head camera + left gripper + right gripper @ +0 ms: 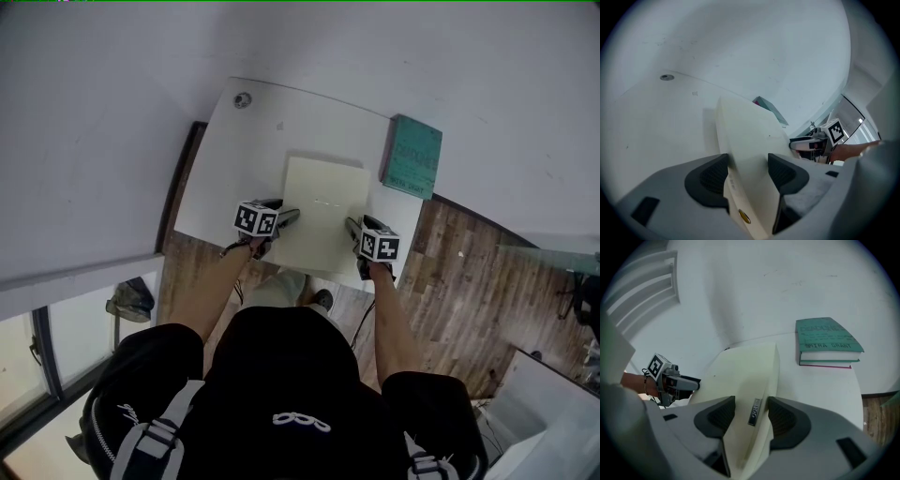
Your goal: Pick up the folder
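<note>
Now the left tool (pixel 747 174) at 9 o'clock and right tool (pixel 752 414) at 3 o'clock each clamp the cream folder (pixel 323 211), teal book (pixel 412 155) at 1 o'clock.

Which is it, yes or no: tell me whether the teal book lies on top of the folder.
No, the teal book lies on the table beside the folder, apart from it.

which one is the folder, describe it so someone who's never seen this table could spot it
Start at the white table. Near its middle is the cream folder, a flat pale square with the left tool and right tool on its two side edges. Its neighbour, the teal book at the far right corner, is smaller, thicker and strongly coloured.
</note>
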Available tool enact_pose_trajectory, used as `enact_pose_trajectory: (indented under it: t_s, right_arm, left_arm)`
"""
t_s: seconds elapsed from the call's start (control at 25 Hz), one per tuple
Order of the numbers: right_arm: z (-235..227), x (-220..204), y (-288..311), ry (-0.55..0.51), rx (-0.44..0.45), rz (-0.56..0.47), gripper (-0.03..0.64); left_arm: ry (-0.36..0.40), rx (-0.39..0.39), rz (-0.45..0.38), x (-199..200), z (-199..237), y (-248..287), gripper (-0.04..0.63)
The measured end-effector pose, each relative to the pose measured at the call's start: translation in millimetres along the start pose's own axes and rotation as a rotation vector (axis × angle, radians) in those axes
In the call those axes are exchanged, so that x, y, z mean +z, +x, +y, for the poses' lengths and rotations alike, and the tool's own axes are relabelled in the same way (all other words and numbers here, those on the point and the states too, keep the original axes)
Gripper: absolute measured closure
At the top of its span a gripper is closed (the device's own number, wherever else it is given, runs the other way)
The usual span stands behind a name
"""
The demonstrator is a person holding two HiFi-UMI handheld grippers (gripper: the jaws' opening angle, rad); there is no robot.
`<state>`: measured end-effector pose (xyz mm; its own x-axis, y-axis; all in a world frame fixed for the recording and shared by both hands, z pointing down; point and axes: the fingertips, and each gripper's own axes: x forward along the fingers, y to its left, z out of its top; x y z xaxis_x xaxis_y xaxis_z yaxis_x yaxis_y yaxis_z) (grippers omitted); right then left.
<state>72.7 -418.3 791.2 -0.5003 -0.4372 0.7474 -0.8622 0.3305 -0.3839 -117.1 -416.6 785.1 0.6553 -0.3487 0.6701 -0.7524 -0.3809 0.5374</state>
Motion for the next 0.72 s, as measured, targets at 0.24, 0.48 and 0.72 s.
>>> enact_pose_trajectory:
  t_s: [0.24, 0.48, 0.72]
  right_arm:
    - [5.8, 0.3, -14.6, -0.025, 0.013, -0.025, 0.379]
    - [12.3, 2.9, -33.8, -0.056, 0.023, -0.061, 0.38]
    - [17.3, 6.7, -56.8, -0.096, 0.019, -0.103, 0.382]
  left_arm:
    - [0.025, 0.021, -0.032, 0.3, -13.6, -11.7, 0.337]
    - [0.049, 0.044, -0.086, 6.2, -30.5, -27.1, 0.337]
    - [0.081, 0.048, -0.123, 8.1, -51.7, -41.1, 0.337]
